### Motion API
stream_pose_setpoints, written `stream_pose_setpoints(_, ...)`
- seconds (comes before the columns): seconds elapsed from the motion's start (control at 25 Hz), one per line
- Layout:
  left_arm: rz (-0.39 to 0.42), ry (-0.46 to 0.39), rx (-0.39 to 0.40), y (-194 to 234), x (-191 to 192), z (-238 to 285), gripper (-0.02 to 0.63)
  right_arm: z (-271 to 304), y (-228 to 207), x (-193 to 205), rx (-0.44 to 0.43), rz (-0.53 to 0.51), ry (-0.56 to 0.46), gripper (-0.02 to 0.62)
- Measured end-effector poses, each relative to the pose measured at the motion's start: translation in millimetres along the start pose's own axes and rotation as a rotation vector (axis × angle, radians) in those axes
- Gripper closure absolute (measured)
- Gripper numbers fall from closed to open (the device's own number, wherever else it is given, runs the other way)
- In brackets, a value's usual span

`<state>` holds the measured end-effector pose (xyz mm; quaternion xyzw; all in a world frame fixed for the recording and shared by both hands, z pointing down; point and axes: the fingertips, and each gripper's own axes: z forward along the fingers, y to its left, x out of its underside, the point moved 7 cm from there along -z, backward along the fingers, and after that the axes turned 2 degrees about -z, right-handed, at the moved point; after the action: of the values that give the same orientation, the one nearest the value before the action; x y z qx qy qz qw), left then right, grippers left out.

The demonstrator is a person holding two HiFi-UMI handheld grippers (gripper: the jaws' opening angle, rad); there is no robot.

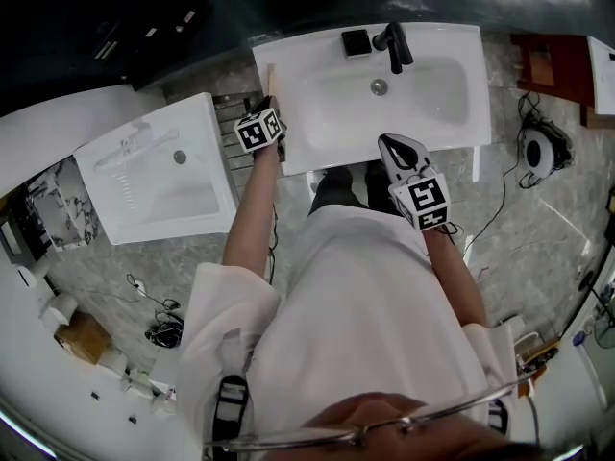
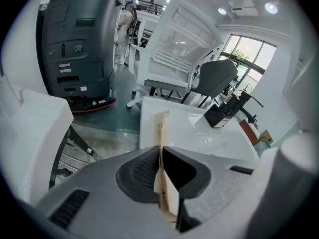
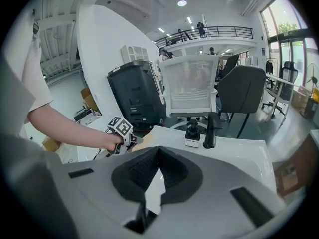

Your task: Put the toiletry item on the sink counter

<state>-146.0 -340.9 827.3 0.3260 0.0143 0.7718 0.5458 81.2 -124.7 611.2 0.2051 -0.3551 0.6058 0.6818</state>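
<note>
My left gripper [image 1: 265, 106] is shut on a flat cream toiletry pack [image 2: 165, 129]. The pack sticks out ahead of the jaws, over the left rim of the white sink counter [image 1: 288, 70]. From above, the pack [image 1: 271, 79] shows as a thin beige strip along that rim; whether it touches the counter I cannot tell. In its own view the left gripper [image 2: 160, 152] pinches the pack edge-on. My right gripper [image 1: 395, 144] hovers at the counter's front edge, and in its own view the right gripper [image 3: 158, 151] is shut with nothing held.
A black faucet [image 1: 395, 46] and a black soap dispenser [image 1: 356, 42] stand at the back of the basin. A second white basin [image 1: 154, 176] sits to the left, with a dark machine [image 2: 77, 44] behind it. Cables and a round device [image 1: 538, 152] lie on the floor at right.
</note>
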Motion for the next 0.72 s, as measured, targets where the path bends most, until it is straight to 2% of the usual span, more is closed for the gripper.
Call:
stream_pose_setpoints(0.08, 0.0, 0.007, -0.004, 1, 2, 0, 0.593, 1, 2, 2, -0.001, -0.001, 0.008, 0.589)
stream_pose_setpoints(0.44, 0.016, 0.031, 0.023, -2, 7, 3, 0.483, 4, 8, 4, -0.004, -0.006, 0.024, 0.589)
stream_pose_setpoints(0.72, 0.038, 0.027, 0.031, -3, 4, -1, 0.463, 6, 12, 4, -0.008, -0.011, 0.026, 0.589)
